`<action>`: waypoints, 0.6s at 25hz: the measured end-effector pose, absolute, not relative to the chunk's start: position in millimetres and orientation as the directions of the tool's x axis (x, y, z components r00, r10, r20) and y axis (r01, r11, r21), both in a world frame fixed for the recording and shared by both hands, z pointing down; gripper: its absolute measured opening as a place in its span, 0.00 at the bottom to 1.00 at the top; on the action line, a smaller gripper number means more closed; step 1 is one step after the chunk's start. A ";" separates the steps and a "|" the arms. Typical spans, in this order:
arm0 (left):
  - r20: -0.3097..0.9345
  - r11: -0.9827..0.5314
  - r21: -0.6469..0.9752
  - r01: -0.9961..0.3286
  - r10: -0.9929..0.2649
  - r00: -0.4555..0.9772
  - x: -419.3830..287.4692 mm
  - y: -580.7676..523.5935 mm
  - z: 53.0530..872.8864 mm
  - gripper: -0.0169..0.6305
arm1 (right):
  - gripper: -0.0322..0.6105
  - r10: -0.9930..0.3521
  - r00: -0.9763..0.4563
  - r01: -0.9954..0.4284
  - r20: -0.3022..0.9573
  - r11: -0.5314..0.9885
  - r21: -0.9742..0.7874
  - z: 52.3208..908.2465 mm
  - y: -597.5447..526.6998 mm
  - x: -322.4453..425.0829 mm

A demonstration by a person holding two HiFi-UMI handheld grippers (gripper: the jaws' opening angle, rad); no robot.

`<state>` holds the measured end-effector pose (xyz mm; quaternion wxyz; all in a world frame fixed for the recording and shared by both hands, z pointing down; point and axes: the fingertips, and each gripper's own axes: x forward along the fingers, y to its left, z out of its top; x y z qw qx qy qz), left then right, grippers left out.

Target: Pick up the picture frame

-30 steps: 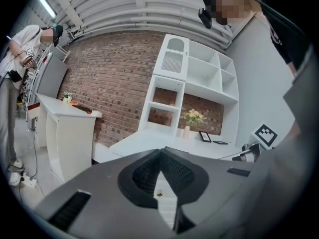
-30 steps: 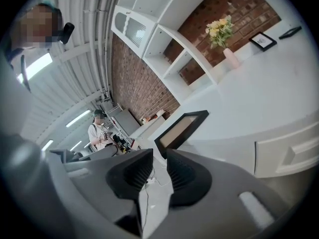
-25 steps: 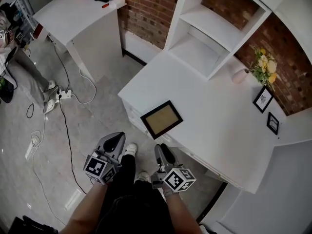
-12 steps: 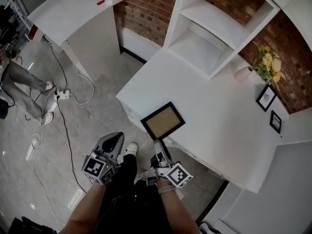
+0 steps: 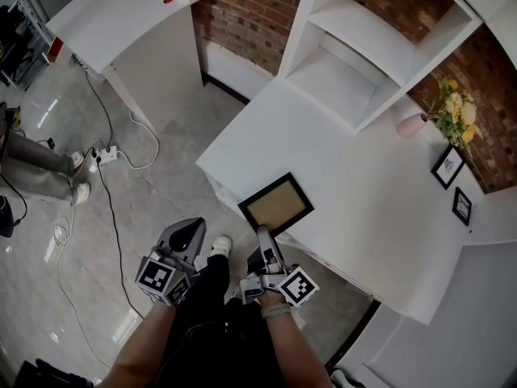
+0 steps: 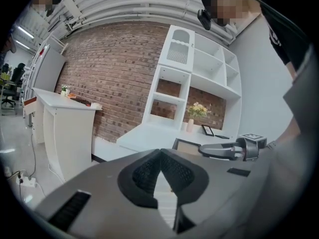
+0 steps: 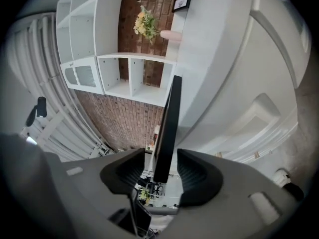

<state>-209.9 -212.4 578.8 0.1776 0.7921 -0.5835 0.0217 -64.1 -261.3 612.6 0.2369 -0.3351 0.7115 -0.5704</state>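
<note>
The picture frame [image 5: 276,203], black-edged with a tan panel, lies flat near the front corner of the white desk [image 5: 380,217]. My right gripper [image 5: 262,233] is rolled on its side at the frame's near edge. In the right gripper view the frame [image 7: 167,128] shows edge-on between the right gripper's [image 7: 161,163] opening jaws, with a gap to each pad. My left gripper [image 5: 190,229] hangs lower left over the floor, away from the desk. In its own view the left gripper [image 6: 159,153] has its pads meeting, with nothing between them, and the frame [image 6: 187,144] lies beyond.
A white shelf unit [image 5: 363,47] stands on the desk's back. A vase of flowers [image 5: 452,111] and two small framed pictures [image 5: 452,180] sit at the far right. A white counter [image 5: 129,23] stands at left. Cables and a power strip [image 5: 105,153] cross the floor.
My right gripper has rolled onto its side, moved up to the frame's near edge and spread its jaws. The left gripper barely shifted. The legs at far left moved away.
</note>
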 end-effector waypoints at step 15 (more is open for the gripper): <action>0.236 -0.264 0.248 -0.932 -0.917 0.322 -218.9 -229.8 579.2 0.04 | 0.16 -0.750 -0.661 -0.157 0.008 0.128 -0.979 614.0 -276.7 -71.6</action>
